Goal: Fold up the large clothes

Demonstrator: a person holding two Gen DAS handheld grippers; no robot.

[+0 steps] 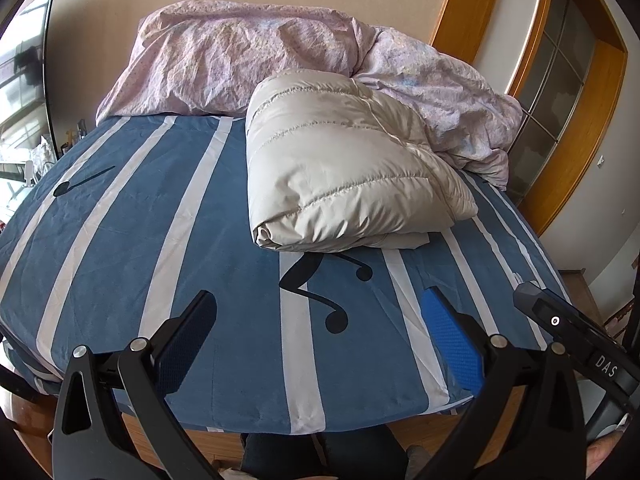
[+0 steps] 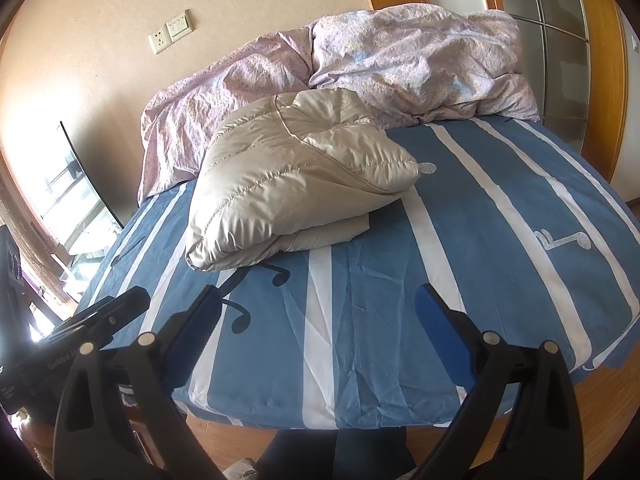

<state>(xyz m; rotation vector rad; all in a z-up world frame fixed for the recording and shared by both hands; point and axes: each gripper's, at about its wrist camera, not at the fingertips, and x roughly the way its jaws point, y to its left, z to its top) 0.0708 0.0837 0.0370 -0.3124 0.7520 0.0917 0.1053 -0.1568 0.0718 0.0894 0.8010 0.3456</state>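
A cream quilted down jacket (image 1: 344, 168) lies folded into a thick bundle on the blue-and-white striped bed sheet (image 1: 160, 248), towards the far side. In the right wrist view the same jacket (image 2: 296, 184) sits left of centre. My left gripper (image 1: 320, 320) hovers open over the near edge of the bed, well short of the jacket, with nothing between its fingers. My right gripper (image 2: 320, 312) is likewise open and empty above the near part of the sheet (image 2: 500, 220). The body of the right gripper (image 1: 576, 328) shows at the lower right of the left wrist view.
A rumpled pink floral duvet (image 1: 248, 56) is heaped along the wall behind the jacket. A wooden-framed glass door (image 1: 560, 80) stands to the right, a window (image 2: 76, 200) to the left. A wall socket and switch (image 2: 170, 32) sit above the bed. A person's legs (image 2: 340, 456) stand at the bed's near edge.
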